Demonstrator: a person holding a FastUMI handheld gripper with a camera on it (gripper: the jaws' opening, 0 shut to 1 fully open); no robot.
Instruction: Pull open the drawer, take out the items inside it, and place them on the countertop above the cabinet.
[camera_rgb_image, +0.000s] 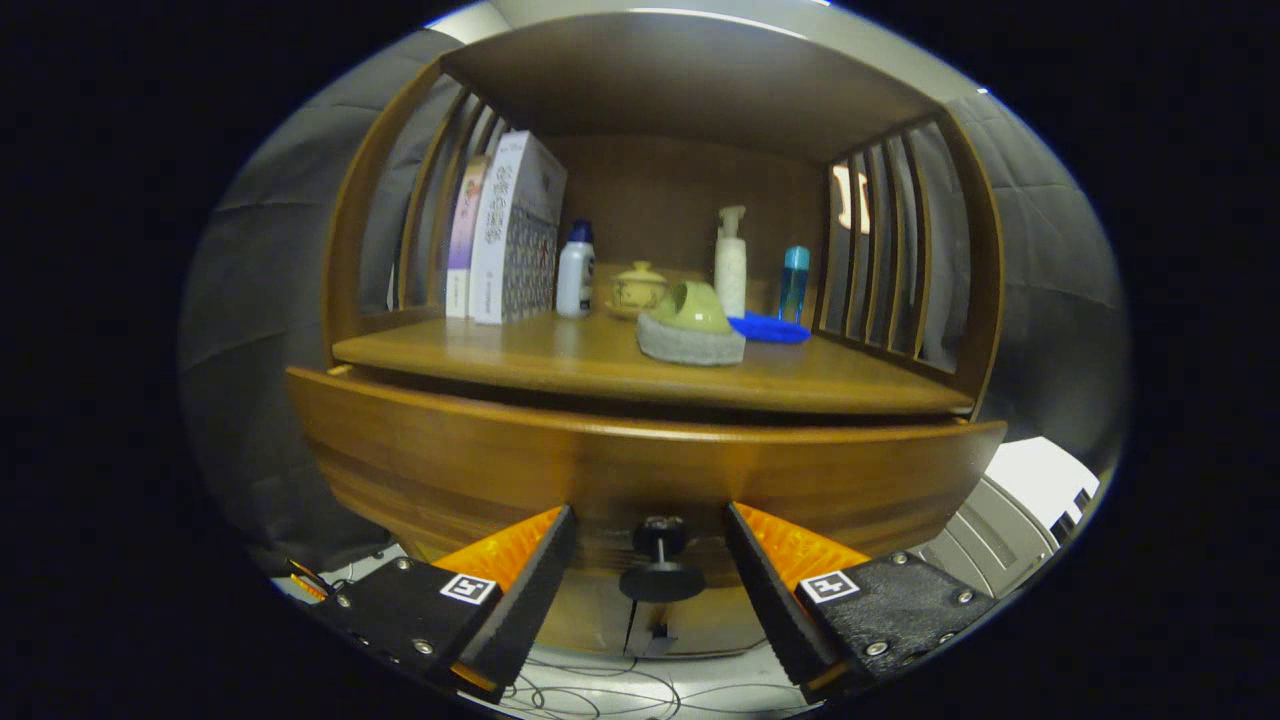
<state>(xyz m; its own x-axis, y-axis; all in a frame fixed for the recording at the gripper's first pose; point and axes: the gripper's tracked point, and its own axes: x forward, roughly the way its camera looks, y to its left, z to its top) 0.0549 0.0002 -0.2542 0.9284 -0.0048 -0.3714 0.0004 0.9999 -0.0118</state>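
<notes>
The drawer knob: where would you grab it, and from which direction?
Grip the drawer knob by its thin stem, behind the round cap, coming straight on from the front. The open tool already has a finger on either side, and the cap should stop slipping during the pull.

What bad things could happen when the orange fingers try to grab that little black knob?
The open orange-and-black gripper straddles the small black round knob on the curved wooden drawer front without touching it. The knob is slim, so closing fingers might slip off. A hard yank could also shake the green cup on its grey sponge on the wooden countertop above.
</notes>
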